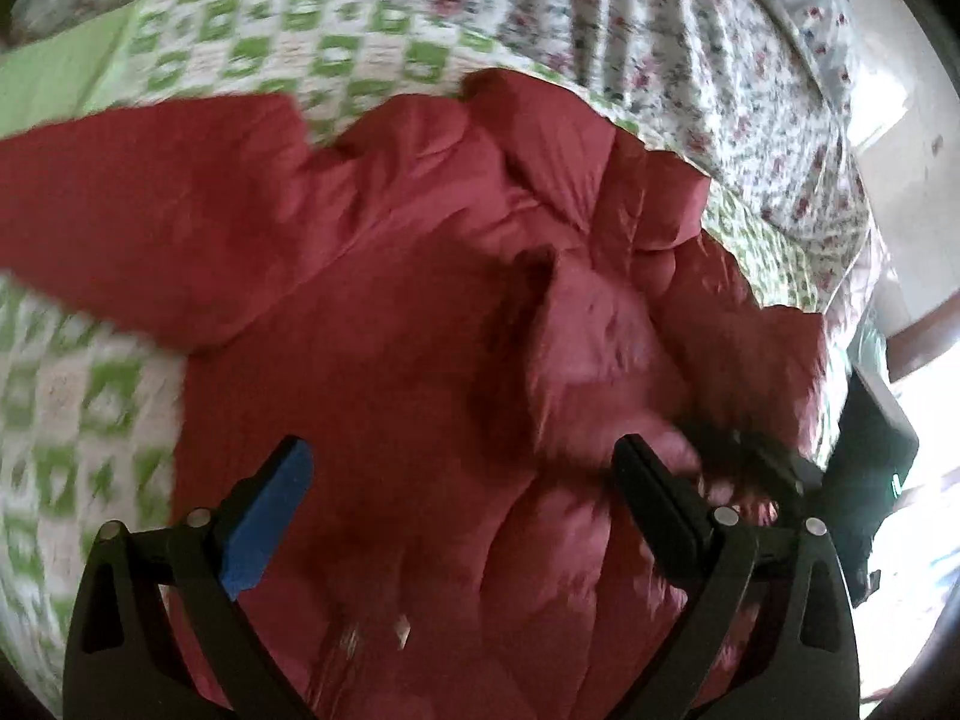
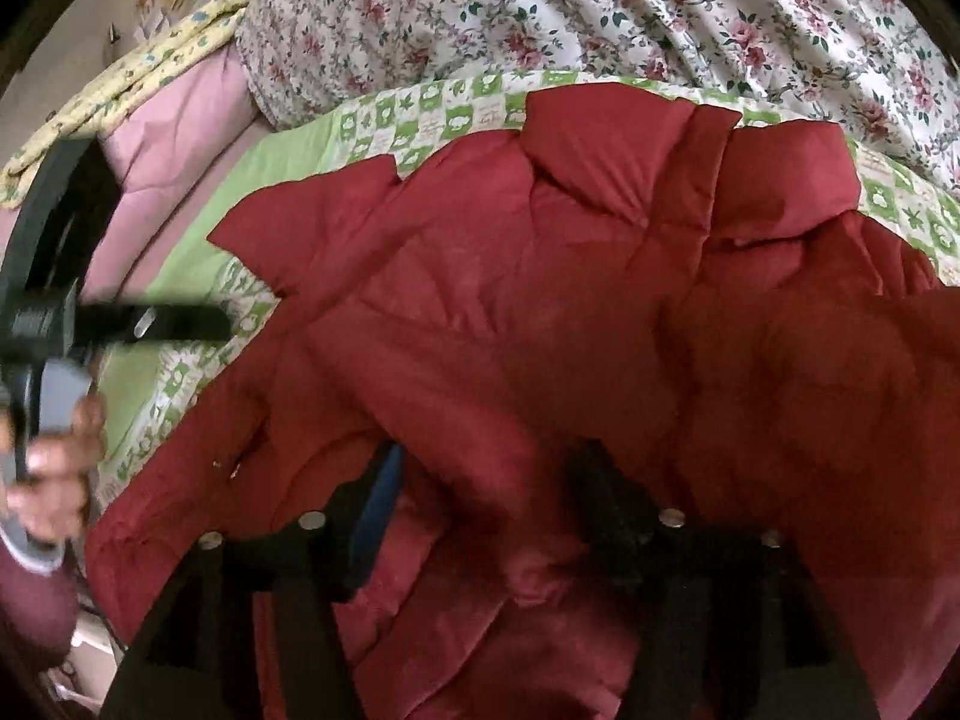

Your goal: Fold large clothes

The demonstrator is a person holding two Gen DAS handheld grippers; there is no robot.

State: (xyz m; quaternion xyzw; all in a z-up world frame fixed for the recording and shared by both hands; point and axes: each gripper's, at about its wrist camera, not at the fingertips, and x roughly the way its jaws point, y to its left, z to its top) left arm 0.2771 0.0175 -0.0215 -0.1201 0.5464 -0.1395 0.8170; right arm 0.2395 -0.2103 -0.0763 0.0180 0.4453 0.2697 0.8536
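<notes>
A red puffy quilted jacket (image 1: 420, 276) lies spread on a bed, one sleeve stretched out to the left. It also fills the right wrist view (image 2: 540, 312), collar at the top. My left gripper (image 1: 462, 462) hovers open above the jacket's body, jaws wide apart and empty. My right gripper (image 2: 486, 468) is open over the jacket's lower part; a fold of red fabric lies between its jaws, not pinched. The left gripper and the hand holding it show at the left edge of the right wrist view (image 2: 54, 324).
The bed has a green-and-white patterned quilt (image 1: 78, 396) under the jacket and a floral duvet (image 2: 660, 12) bunched behind it. A pink and yellow blanket (image 2: 168, 120) lies at the far left. The bed's edge and bright floor (image 1: 900, 192) are at the right.
</notes>
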